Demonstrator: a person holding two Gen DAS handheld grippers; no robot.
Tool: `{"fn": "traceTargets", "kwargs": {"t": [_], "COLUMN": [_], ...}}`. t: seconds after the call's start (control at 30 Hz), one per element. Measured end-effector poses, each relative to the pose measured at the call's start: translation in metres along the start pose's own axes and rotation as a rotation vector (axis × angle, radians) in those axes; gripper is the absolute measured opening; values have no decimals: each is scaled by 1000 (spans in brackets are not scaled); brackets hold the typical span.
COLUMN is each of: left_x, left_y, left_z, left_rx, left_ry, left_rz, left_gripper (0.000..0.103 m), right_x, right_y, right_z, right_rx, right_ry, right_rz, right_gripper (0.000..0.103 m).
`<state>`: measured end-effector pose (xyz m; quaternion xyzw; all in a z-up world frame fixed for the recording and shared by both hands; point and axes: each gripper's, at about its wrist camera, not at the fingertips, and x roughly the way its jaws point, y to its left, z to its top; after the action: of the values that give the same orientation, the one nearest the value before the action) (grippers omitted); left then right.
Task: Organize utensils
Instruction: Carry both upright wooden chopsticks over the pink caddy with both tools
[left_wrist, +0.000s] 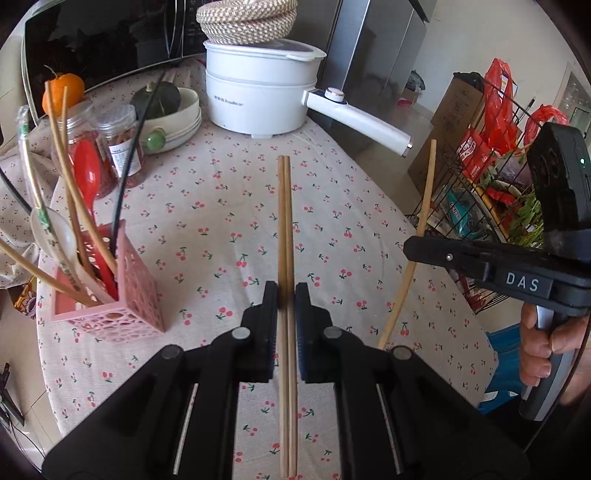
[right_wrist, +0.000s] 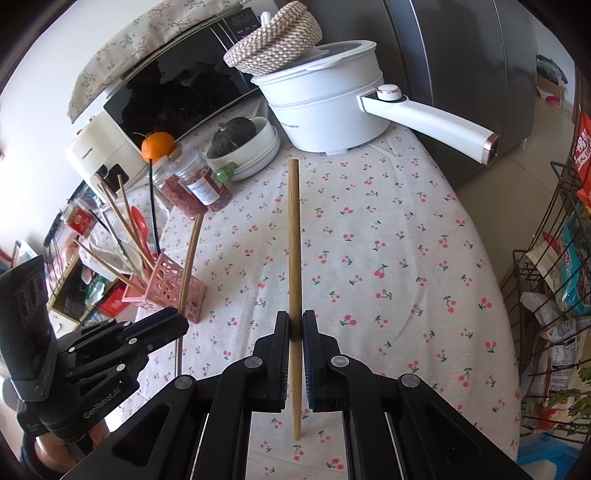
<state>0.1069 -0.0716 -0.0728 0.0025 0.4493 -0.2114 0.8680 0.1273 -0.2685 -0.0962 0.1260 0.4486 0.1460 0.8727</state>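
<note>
My left gripper (left_wrist: 286, 291) is shut on a pair of wooden chopsticks (left_wrist: 284, 221), held above the cherry-print tablecloth (left_wrist: 207, 206). To the left stands a pink perforated holder (left_wrist: 136, 295) with several chopsticks, a red spoon (left_wrist: 86, 173) and a white spoon (left_wrist: 55, 232) in it. My right gripper (right_wrist: 295, 321) is shut on a single wooden chopstick (right_wrist: 294, 240), also off the cloth. In the left wrist view the right gripper (left_wrist: 412, 248) sits at the right with its chopstick (left_wrist: 426, 206). In the right wrist view the left gripper (right_wrist: 181, 321) hangs close to the holder (right_wrist: 173, 291).
A white electric pot (left_wrist: 258, 99) with a long handle stands at the back, a woven basket on top. Two spice jars (left_wrist: 118, 140), a bowl with a squash (left_wrist: 177, 110) and an orange (left_wrist: 62, 92) crowd the back left. A wire rack (left_wrist: 498, 184) of packets stands past the table's right edge.
</note>
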Motion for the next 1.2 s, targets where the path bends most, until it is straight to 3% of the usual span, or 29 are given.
{"fn": "traceTargets", "kwargs": {"t": [0.4,0.63,0.83,1.2], "left_x": [-60,-105,-116,-86], "left_y": [47,75,87,101], "left_z": [1,6,3,14], "left_rx": [-69,-119,-114,-160], "left_ry": [-235,-485,-704,-802], "left_rz": [20,60,122,255], "left_gripper": [10,10,10,10], "right_x": [-11,-11,-5,-2], "right_y": [54,73,86,100], "right_z": [12,20,21,19], "right_rx": [-32,-32,-32,-50], "right_ry": [-172,-240,-257,-291], "right_rz": [99,130,143,147], "right_gripper": [7,7,7,7]}}
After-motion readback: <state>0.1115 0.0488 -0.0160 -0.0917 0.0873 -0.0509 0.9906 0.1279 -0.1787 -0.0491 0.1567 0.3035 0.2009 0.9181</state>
